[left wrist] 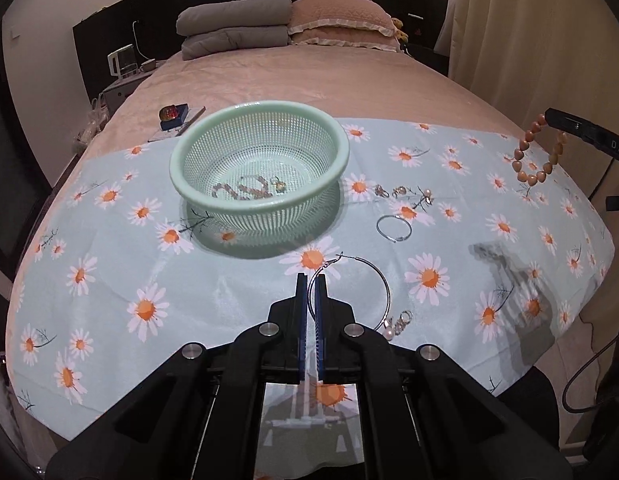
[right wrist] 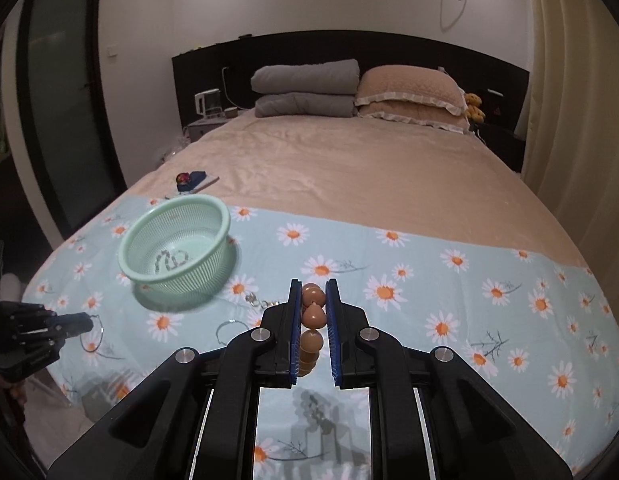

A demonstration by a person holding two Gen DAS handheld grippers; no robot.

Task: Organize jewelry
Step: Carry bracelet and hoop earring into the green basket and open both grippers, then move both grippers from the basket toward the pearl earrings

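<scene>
A mint green mesh basket (left wrist: 181, 184) sits on the daisy cloth (left wrist: 229, 300) and holds a chain and a small charm (left wrist: 249, 190). My left gripper (left wrist: 311, 278) is shut on a large silver hoop earring (left wrist: 383, 280) that carries a pearl charm (left wrist: 397, 326). My right gripper (right wrist: 313, 284) is shut on an orange bead bracelet (right wrist: 312, 318) and holds it above the cloth; the bracelet also hangs in the left wrist view (left wrist: 539, 152). A small silver hoop (left wrist: 393, 228) and several small earrings (left wrist: 401, 192) lie right of the basket (right wrist: 129, 248).
The cloth lies across the foot of a beige bed (right wrist: 349, 168). A small blue box with a red object (left wrist: 173, 114) sits behind the basket. Grey blankets (left wrist: 233, 24) and pillows (left wrist: 341, 20) are at the headboard. A nightstand with a kettle (left wrist: 123, 62) stands at the left.
</scene>
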